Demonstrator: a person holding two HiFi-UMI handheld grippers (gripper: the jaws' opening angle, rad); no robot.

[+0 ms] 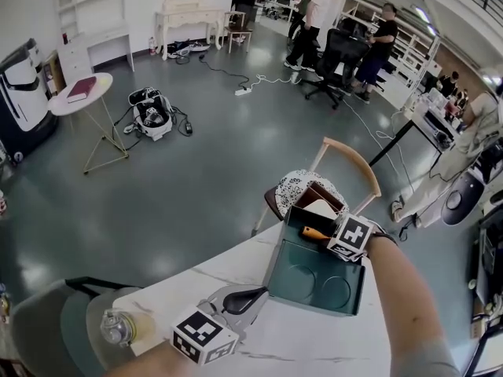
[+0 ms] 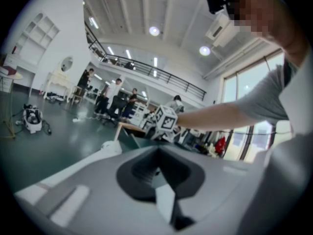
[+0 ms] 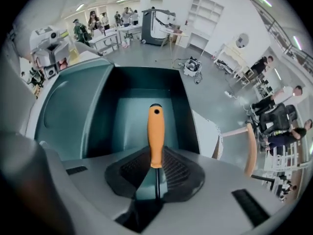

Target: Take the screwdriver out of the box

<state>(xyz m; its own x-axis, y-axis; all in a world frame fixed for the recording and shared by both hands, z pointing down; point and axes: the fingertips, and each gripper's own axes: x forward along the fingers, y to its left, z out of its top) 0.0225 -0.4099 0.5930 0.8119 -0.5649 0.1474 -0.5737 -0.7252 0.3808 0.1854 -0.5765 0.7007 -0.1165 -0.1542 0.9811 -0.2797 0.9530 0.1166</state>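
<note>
The right claw (image 3: 155,153) clamps the screwdriver (image 3: 155,129) by its shaft, with the orange handle pointing down into the open box (image 3: 178,106) on the bench (image 1: 314,344). The grasp looks done, but lifting it clear remains. The left claw (image 2: 157,166) rests closed and empty nearby.

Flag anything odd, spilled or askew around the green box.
Nothing stands out. The box sits open on the table with nothing spilled. The right hand-held gripper pinches the screwdriver, whose handle points into the box.
</note>
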